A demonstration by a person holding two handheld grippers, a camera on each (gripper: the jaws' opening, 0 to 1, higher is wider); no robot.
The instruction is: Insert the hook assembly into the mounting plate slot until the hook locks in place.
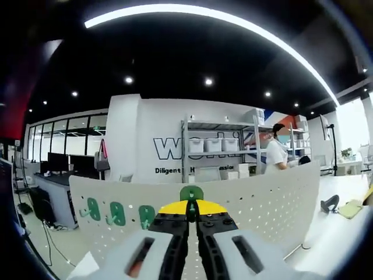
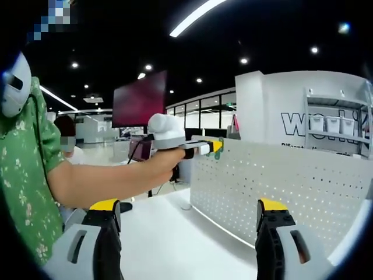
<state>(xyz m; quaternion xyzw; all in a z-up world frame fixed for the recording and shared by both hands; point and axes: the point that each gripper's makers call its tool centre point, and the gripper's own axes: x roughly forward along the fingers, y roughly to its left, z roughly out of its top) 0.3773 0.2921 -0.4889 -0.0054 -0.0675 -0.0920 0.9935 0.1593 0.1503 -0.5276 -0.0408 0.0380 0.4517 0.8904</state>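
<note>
My left gripper (image 1: 191,209) is shut on a green hook (image 1: 191,193), holding it right at the top edge of the white perforated mounting plate (image 1: 262,198). Three more green hooks (image 1: 116,213) hang on the plate's left part. In the right gripper view a person's bare arm holds the left gripper (image 2: 211,147) with the green hook (image 2: 217,151) at the top left corner of the plate (image 2: 280,181). My right gripper (image 2: 189,211) is open, its yellow-tipped jaws wide apart, well short of the plate with nothing between them.
The plate stands upright on a white table (image 2: 169,239). A black object (image 1: 329,203) and a yellowish pad (image 1: 351,208) lie at the table's right. Behind are shelves with bins (image 1: 215,146), a person in white (image 1: 274,154), desks with monitors (image 1: 64,163) and a person in green (image 2: 26,169).
</note>
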